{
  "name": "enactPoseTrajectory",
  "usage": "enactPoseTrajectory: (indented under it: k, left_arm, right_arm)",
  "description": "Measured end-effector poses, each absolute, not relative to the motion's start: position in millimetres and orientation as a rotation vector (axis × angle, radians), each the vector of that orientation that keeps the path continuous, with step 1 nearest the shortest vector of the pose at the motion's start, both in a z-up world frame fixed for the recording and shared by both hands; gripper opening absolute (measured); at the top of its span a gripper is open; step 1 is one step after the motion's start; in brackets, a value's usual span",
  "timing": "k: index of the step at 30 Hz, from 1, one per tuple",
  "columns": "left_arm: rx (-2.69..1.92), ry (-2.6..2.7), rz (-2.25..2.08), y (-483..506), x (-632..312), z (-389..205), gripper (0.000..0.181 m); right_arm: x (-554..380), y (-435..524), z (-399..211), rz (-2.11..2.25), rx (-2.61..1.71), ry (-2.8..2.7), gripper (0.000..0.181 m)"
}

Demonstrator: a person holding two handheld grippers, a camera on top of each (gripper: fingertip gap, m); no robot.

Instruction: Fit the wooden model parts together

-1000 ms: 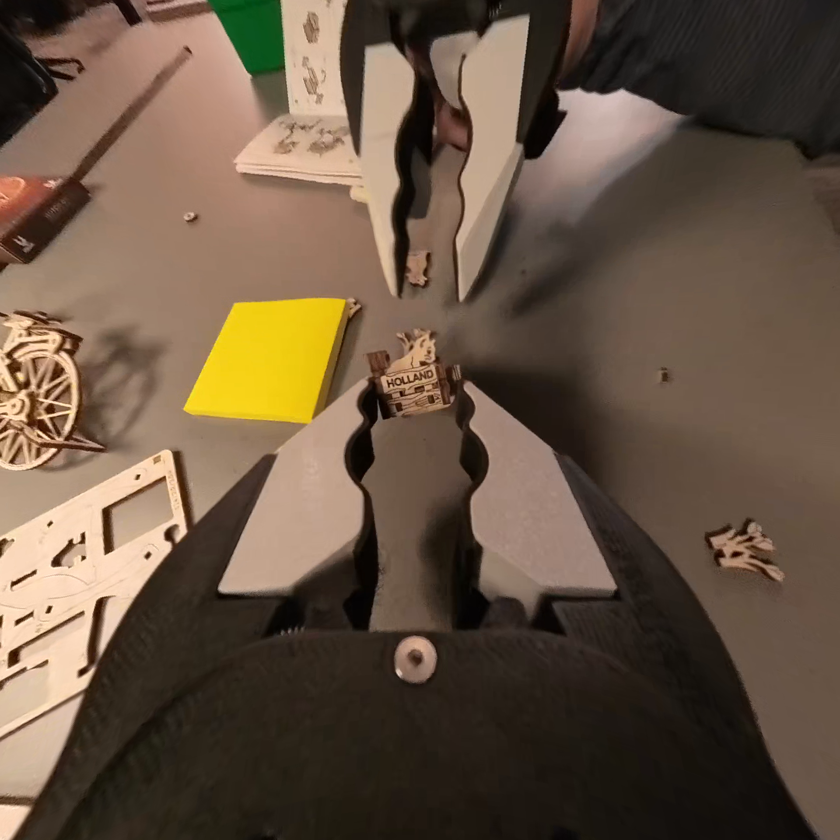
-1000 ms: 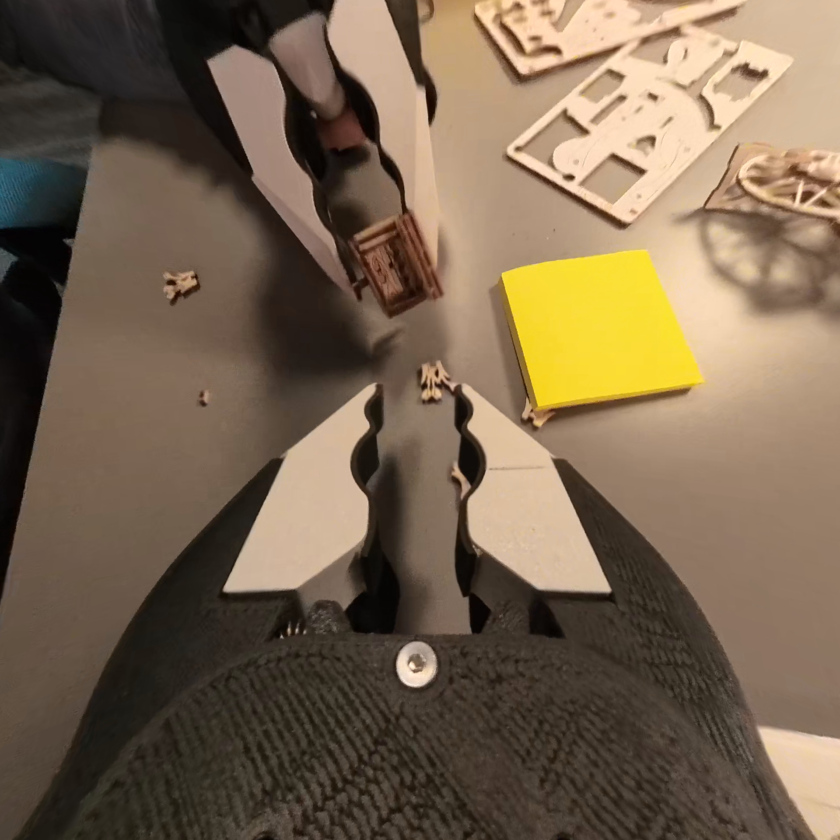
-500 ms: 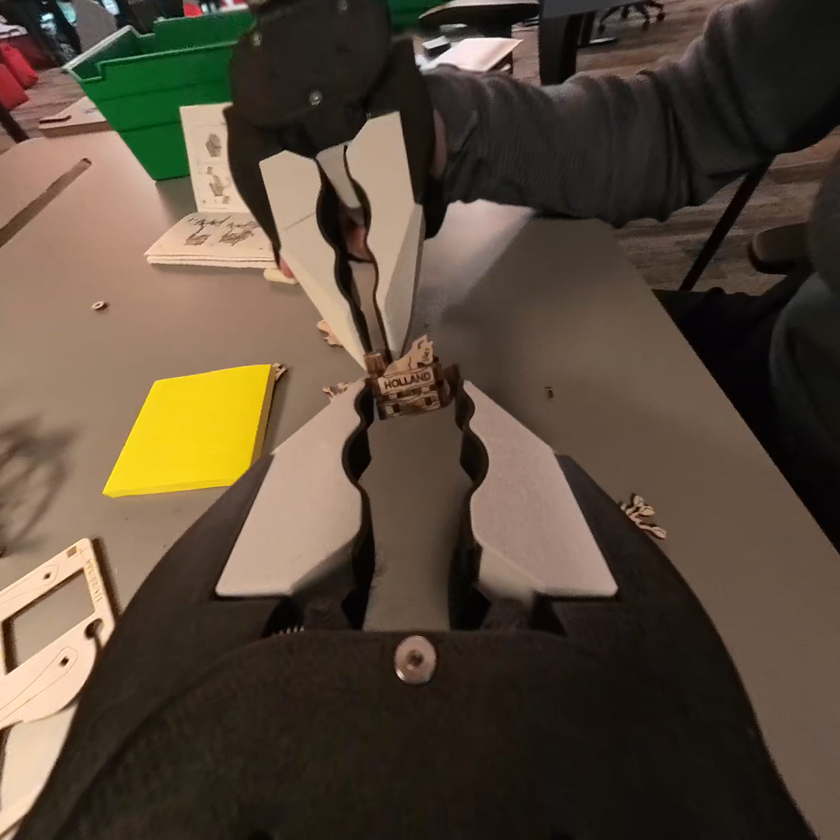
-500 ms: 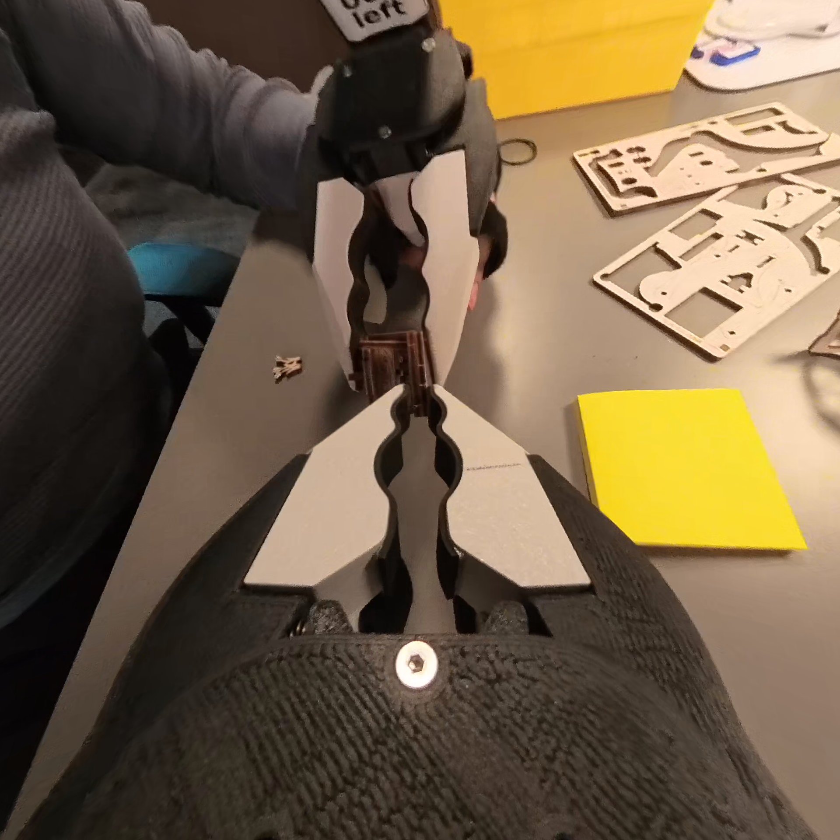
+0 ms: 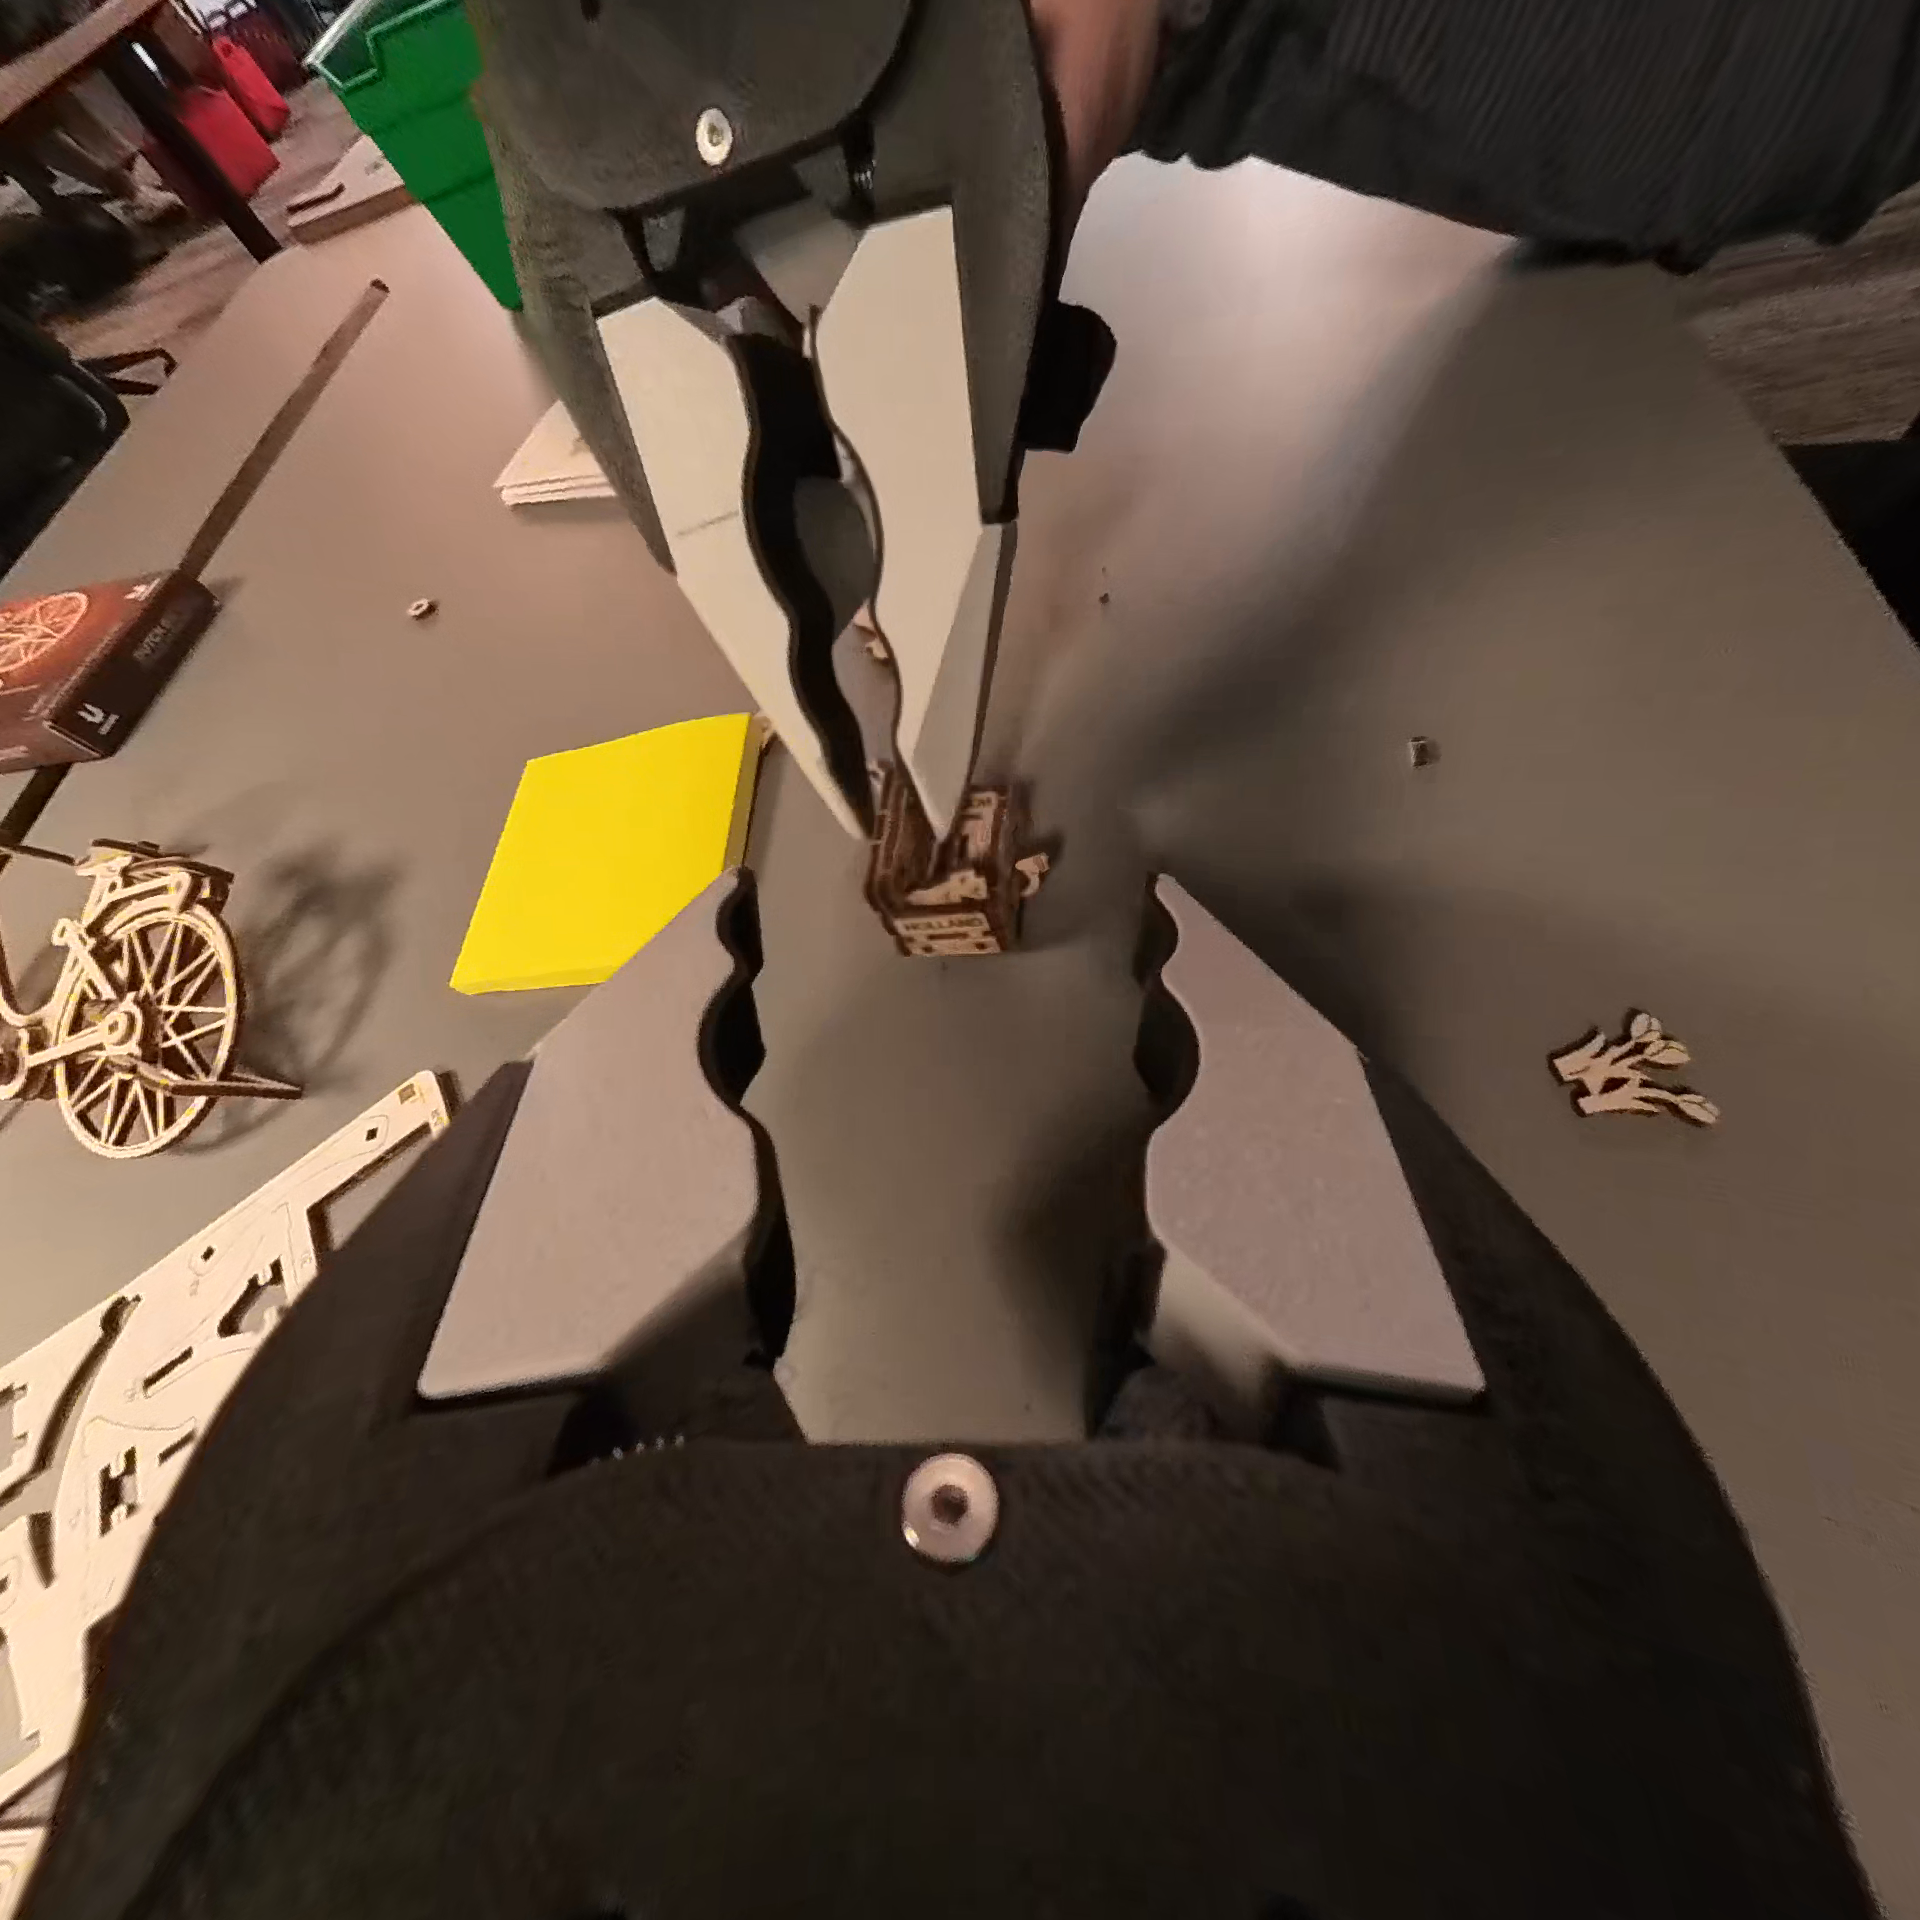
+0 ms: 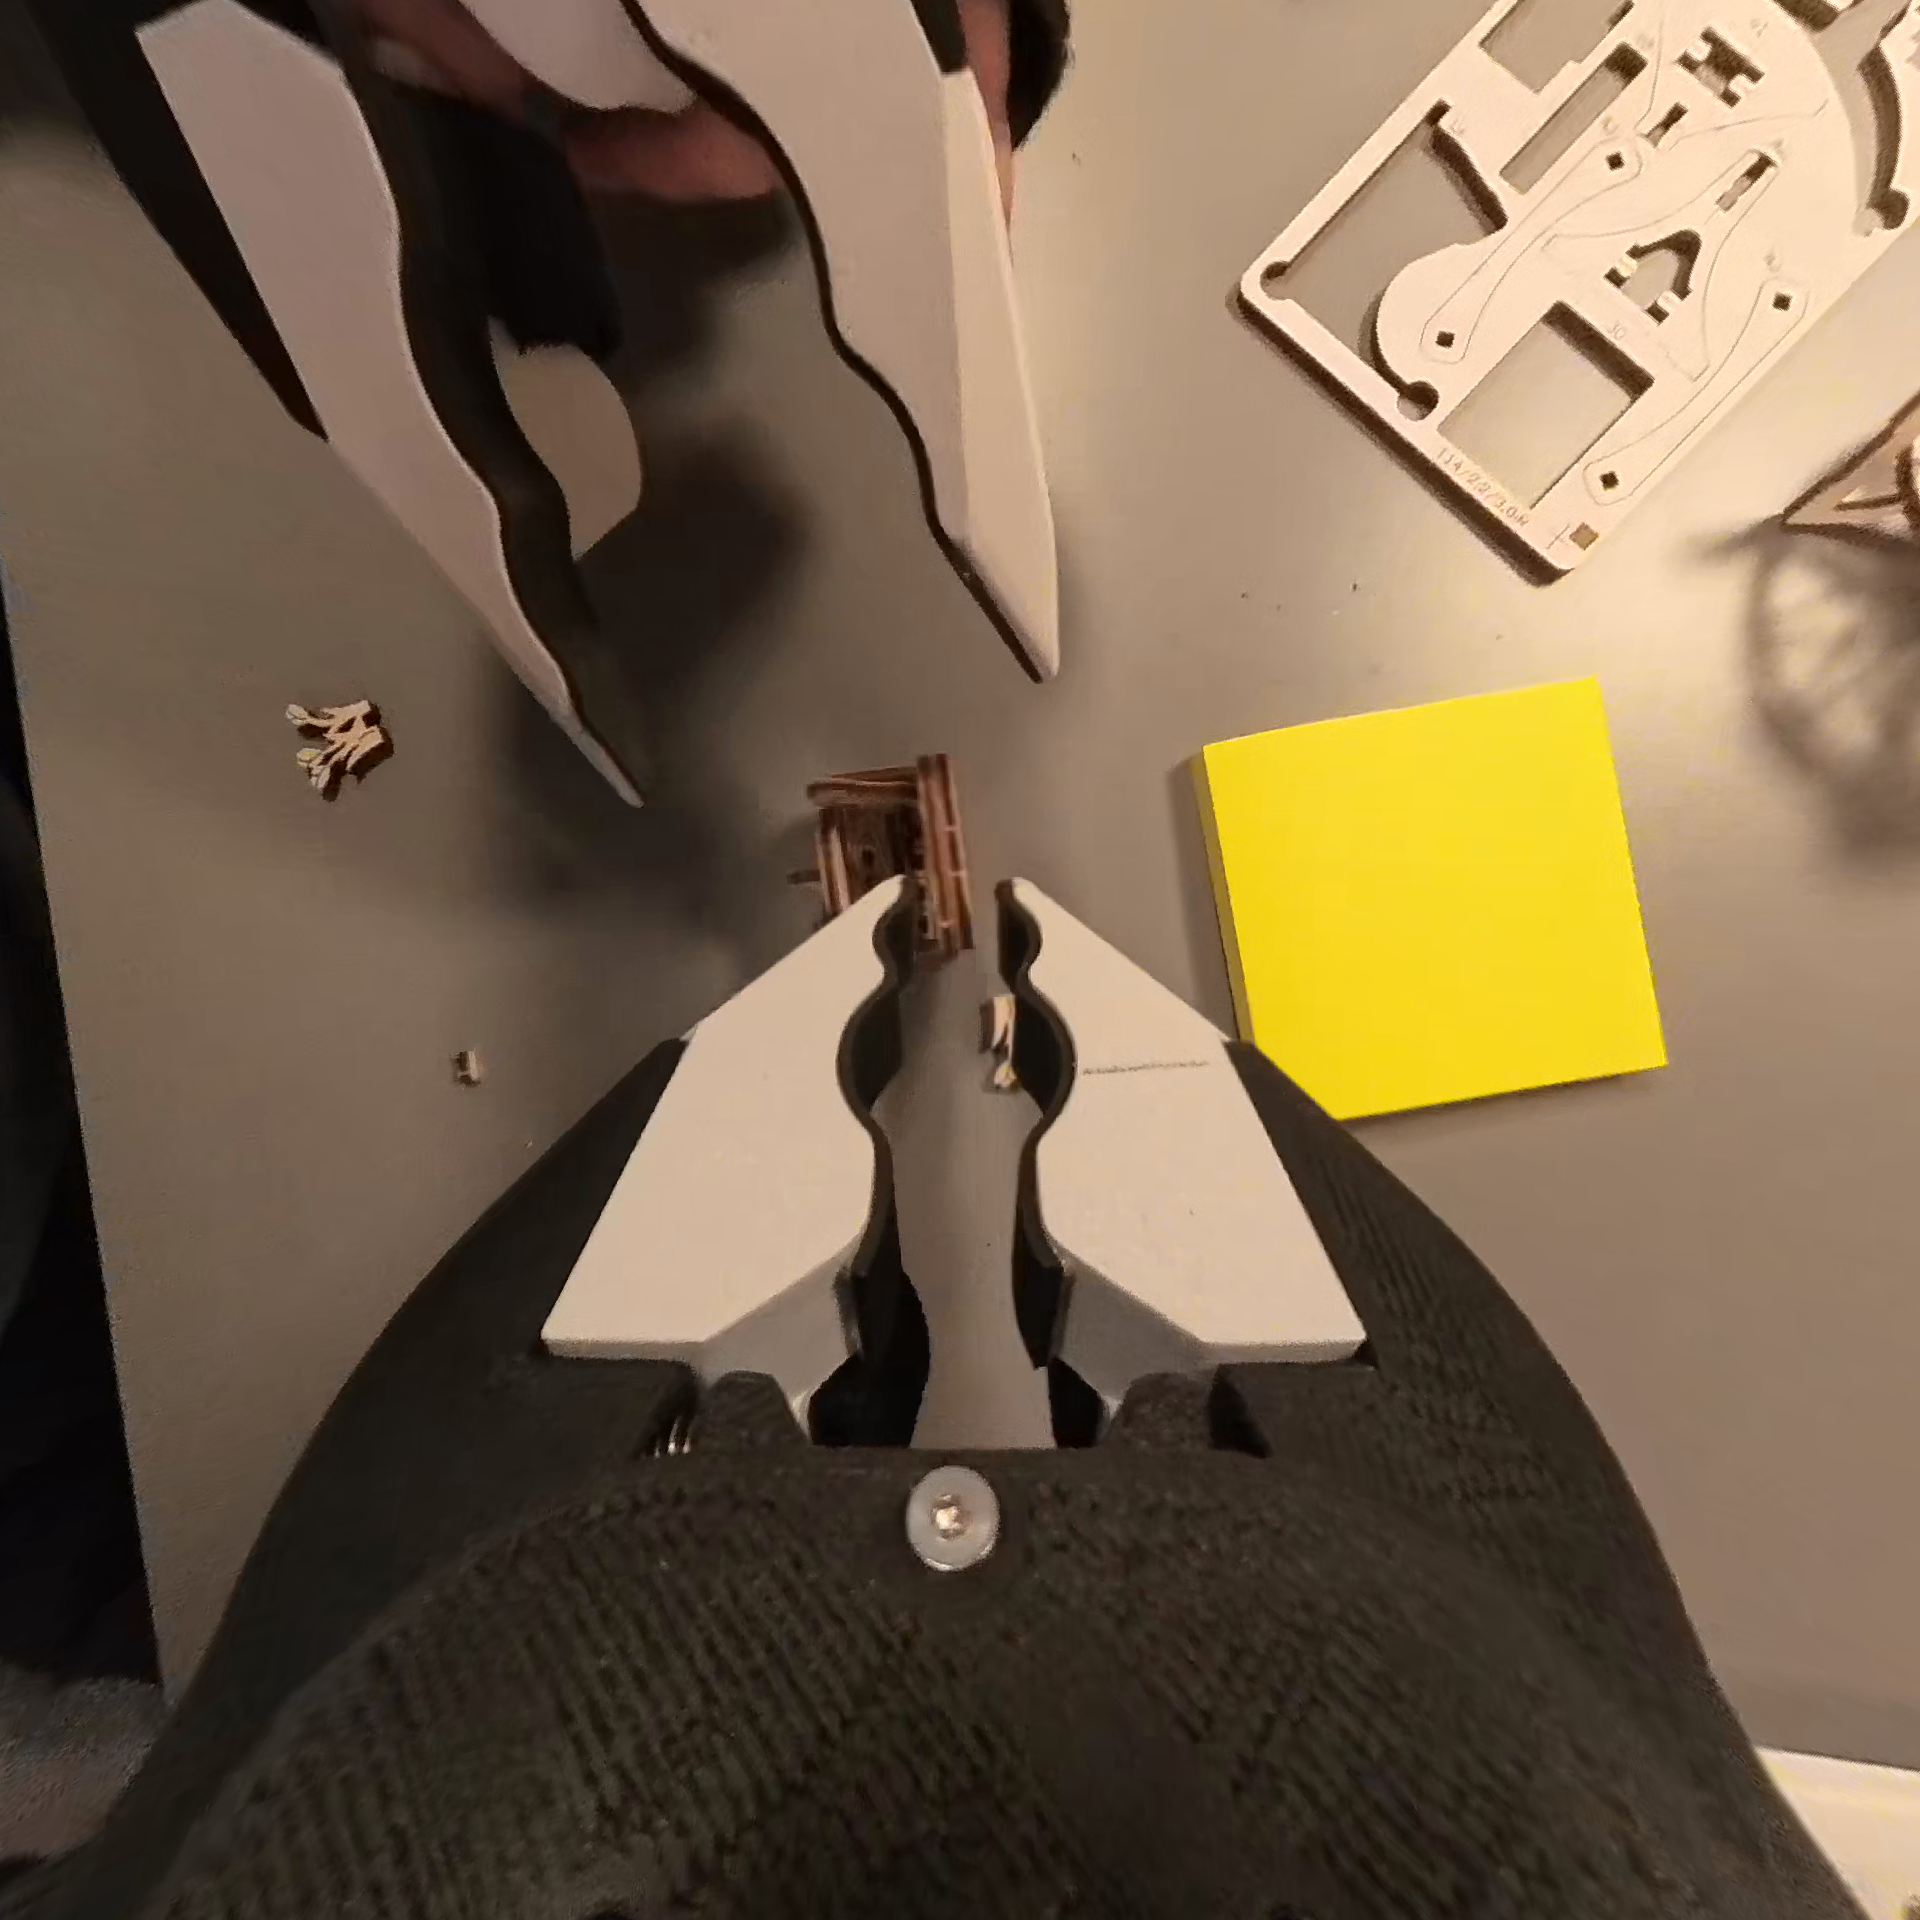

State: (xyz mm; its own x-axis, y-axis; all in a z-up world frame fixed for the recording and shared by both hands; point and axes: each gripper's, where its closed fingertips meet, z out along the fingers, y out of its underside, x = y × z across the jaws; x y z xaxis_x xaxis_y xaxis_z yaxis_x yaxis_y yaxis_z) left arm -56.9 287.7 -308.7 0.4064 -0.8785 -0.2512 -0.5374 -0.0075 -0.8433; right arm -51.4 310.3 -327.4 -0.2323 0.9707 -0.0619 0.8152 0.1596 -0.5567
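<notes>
We see the left gripper [image 5: 951, 894] with its grey fingers spread wide and holding nothing. Just beyond their tips, at twelve o'clock, the small dark-brown slatted wooden crate [image 5: 966, 862] stands on the grey surface [image 5: 1351, 623]. The right gripper [image 6: 951, 888] comes down on the crate from twelve o'clock in the left wrist view. Its fingers stand only narrowly apart and straddle one slatted wall of the crate, and in its own view a sliver of surface shows between that wall and the finger at three o'clock. A tiny pale wooden bit [image 6: 1000, 1039] sits against the inner edge of that same finger; we cannot tell whether it lies on the surface or clings to the finger. A square yellow paper pad [image 5: 613, 862] lies flat at ten o'clock from the crate in the left wrist view, near it but not touching. Farther out at nine o'clock stands a pale wooden bicycle model [image 5: 114, 997], and at eight o'clock lies a pale plywood sheet with cut-out shapes [image 5: 208, 1299]. A small pale flower-shaped wooden piece [image 5: 1626, 1081] lies at four o'clock, well apart from the crate. At eleven o'clock, toward the far edge, we see a flat dark box [image 5: 83, 665] and a green plastic bin [image 5: 436, 135]. A dark ribbed sleeve [image 5: 1507, 114] runs in from two o'clock behind the right gripper.
</notes>
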Motion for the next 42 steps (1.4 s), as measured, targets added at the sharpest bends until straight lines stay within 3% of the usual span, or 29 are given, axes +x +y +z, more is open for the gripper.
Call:
enactPoseTrajectory:
  k: [5,11,19,22,26,33,42]
  left_arm:
    - [-1.720,1.257,-0.475,286.5,-56.6,-315.7,0.072]
    - [-1.731,1.240,-0.491,287.6,-58.0,-314.2,0.071]
    - [-1.806,1.242,-0.450,294.9,-55.5,-324.6,0.071]
    - [-1.850,1.278,-0.423,297.6,-52.8,-335.0,0.072]
    - [-1.865,1.289,-0.416,299.5,-48.7,-337.8,0.056]
    - [-1.888,1.305,-0.460,295.3,-44.7,-340.5,0.030]
    - [-1.880,1.319,-0.464,293.0,-42.3,-340.5,0.034]
  right_arm:
    - [-51.6,312.6,-324.5,0.783,-1.705,-2.087,0.031]
    - [-30.5,322.9,-317.1,0.965,-1.672,-1.986,0.039]
    - [-36.7,300.1,-305.4,0.894,-1.452,-2.058,0.015]
    - [-40.2,298.4,-304.8,0.834,-1.431,-2.057,0.020]
    - [-43.2,295.1,-307.5,0.839,-1.363,-2.049,0.032]
    - [-54.0,278.9,-301.4,0.780,-1.186,-2.082,0.017]
    - [-58.6,276.8,-311.7,0.726,-1.168,-2.141,0.015]
